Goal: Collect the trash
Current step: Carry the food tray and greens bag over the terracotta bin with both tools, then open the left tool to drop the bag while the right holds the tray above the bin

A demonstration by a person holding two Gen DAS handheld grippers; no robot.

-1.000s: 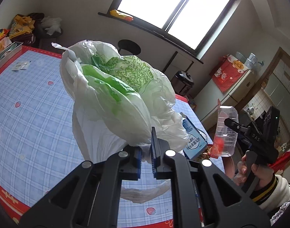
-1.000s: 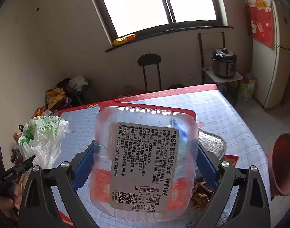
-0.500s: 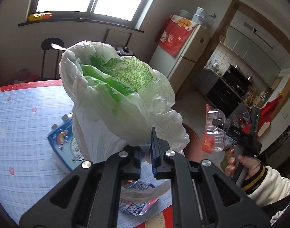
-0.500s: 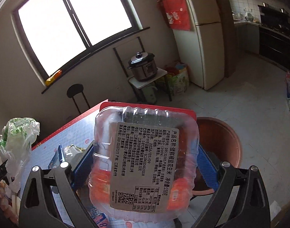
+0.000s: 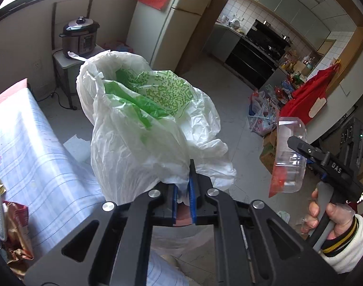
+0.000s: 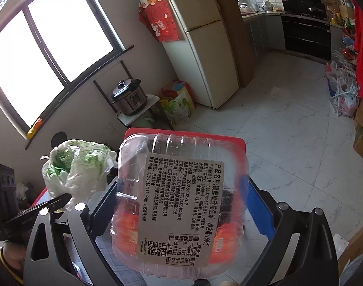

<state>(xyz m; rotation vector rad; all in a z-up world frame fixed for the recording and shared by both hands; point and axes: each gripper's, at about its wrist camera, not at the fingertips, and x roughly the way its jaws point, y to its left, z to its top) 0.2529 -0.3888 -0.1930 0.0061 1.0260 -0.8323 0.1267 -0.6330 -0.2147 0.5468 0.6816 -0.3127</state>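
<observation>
My left gripper [image 5: 183, 186] is shut on a crumpled white and green plastic bag [image 5: 143, 124], which bulges up in front of the camera. My right gripper [image 6: 181, 190] is shut on a clear plastic food box [image 6: 179, 202] with a white printed label and orange inside. In the left wrist view that box [image 5: 289, 157] and the right gripper [image 5: 298, 147] show at the right, with a hand in a white cuff on the handle. The bag [image 6: 79, 166] and the left gripper show at the left of the right wrist view.
A table with a blue checked cloth [image 5: 33, 162] and red edge lies at the left, with snack wrappers [image 5: 14, 228] on it. Beyond are a pale tiled floor [image 6: 288, 147], a fridge [image 6: 205, 47], a pressure cooker [image 6: 130, 97] on a stand, and bags and boxes [image 6: 348, 100] along the right wall.
Both grippers have swung away from the window and table toward the fridge and kitchen floor, each still holding its load. The table has slid to the left edge of view.
</observation>
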